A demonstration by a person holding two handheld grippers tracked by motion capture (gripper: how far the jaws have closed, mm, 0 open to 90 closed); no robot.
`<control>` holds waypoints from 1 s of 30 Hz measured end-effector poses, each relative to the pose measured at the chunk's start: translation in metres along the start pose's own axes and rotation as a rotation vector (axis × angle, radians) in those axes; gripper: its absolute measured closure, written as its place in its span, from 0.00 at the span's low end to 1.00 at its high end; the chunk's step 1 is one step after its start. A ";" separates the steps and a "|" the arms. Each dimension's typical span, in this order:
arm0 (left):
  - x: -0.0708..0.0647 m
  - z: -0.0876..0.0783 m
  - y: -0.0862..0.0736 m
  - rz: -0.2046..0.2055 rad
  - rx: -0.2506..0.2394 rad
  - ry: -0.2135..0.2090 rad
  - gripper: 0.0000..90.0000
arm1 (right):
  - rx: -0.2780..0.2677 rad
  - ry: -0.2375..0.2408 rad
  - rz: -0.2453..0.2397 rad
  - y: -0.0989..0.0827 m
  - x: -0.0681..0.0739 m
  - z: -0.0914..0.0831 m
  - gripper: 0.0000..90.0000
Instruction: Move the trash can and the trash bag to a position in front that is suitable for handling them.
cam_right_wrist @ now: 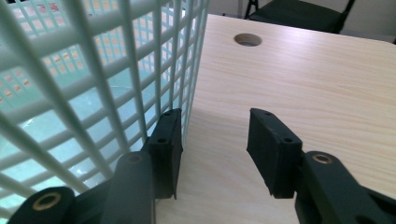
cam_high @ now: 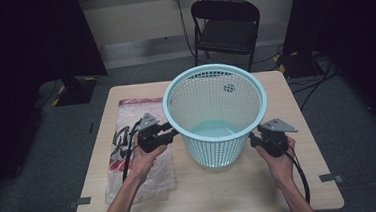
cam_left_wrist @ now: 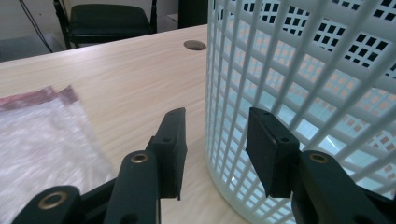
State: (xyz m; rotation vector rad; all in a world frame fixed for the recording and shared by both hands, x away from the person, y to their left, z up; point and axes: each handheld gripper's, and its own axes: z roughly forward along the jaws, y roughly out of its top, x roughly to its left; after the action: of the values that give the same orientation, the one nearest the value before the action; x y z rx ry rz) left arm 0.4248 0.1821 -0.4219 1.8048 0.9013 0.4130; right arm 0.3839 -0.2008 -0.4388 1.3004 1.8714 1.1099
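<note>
A pale blue lattice basket stands upright in the middle of the wooden table. My left gripper is at the basket's left wall, low down. In the left gripper view the left gripper is open, the basket wall curving past its right jaw, and nothing is pinched. My right gripper is at the basket's right side near its base. In the right gripper view the right gripper is open, its left jaw right beside the basket wall and its right jaw over bare wood.
A clear plastic bag with red and black print lies flat on the table's left part, under the left forearm; it is also in the left gripper view. A cable hole is in the tabletop. A black folding chair stands behind the table.
</note>
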 end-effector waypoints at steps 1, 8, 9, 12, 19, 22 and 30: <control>0.005 -0.004 -0.003 -0.026 -0.013 -0.017 0.63 | 0.003 0.013 -0.006 0.000 0.002 0.000 0.58; 0.035 0.008 -0.008 -0.087 -0.003 0.006 0.54 | -0.006 0.075 -0.018 0.008 -0.005 0.013 0.52; 0.039 0.013 -0.007 -0.073 0.022 -0.005 0.53 | -0.013 0.089 -0.001 0.011 -0.008 0.017 0.51; 0.043 0.020 -0.006 -0.083 0.012 0.002 0.46 | -0.031 0.102 0.024 0.023 -0.015 0.029 0.48; 0.037 0.010 -0.010 -0.067 0.028 -0.023 0.48 | -0.029 0.146 0.045 0.022 -0.010 0.032 0.50; 0.036 -0.003 -0.018 -0.070 0.026 -0.022 0.44 | -0.022 0.176 0.037 0.020 -0.003 0.027 0.50; 0.034 -0.028 -0.031 -0.086 0.017 -0.026 0.47 | -0.002 0.242 0.029 0.017 0.015 0.021 0.50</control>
State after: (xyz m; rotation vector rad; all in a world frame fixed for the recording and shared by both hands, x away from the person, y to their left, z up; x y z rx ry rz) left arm 0.4171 0.2312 -0.4431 1.7755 0.9635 0.3279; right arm 0.4034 -0.1782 -0.4342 1.2405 2.0282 1.3349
